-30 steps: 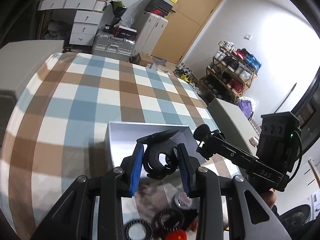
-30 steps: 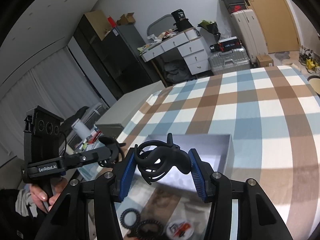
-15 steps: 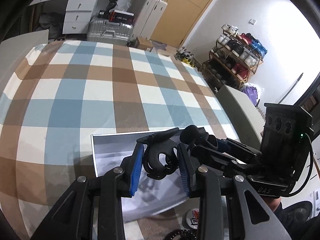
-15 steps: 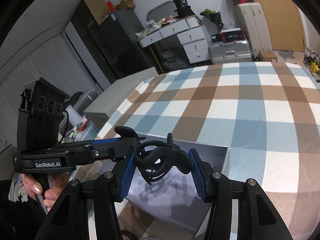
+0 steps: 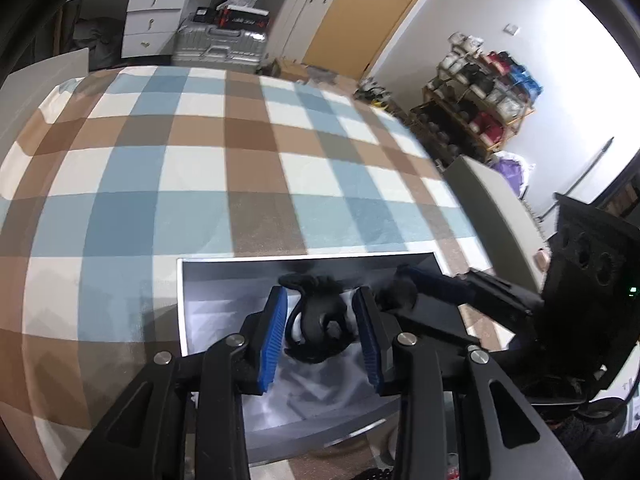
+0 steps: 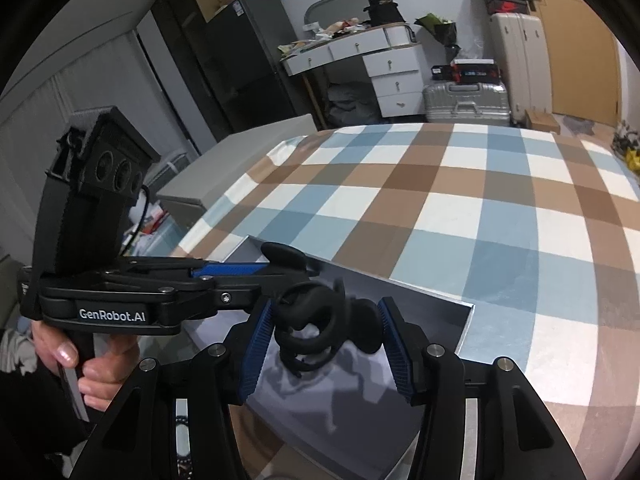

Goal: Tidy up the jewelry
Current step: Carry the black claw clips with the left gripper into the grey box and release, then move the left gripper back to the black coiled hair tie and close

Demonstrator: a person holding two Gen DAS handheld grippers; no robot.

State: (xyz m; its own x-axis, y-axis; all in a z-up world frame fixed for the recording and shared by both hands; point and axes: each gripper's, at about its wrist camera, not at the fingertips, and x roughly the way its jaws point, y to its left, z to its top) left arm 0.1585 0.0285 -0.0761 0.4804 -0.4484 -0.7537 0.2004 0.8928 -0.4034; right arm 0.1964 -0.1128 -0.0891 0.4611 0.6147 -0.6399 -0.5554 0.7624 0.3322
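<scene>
A shallow grey open box [image 5: 216, 304] lies on the checked tablecloth; it also shows in the right wrist view [image 6: 460, 320]. My left gripper [image 5: 320, 328] is shut on a black hair claw clip [image 5: 316, 332] and holds it over the box. My right gripper [image 6: 326, 332] is shut on another black hair claw clip [image 6: 320, 328], also over the box. The right gripper [image 5: 432, 284] reaches in from the right in the left wrist view. The left gripper [image 6: 280, 264] reaches in from the left in the right wrist view.
The blue, brown and white checked tablecloth [image 5: 200, 168] stretches far beyond the box. A black beaded item [image 5: 376, 472] lies near the box's near edge. A grey low cabinet [image 6: 240, 168] stands beside the table, and suitcases [image 6: 464, 100] and drawers stand behind.
Both grippers moved forward with their clips, from beside the box to over its inside. The loose items in front of the box have dropped out of view.
</scene>
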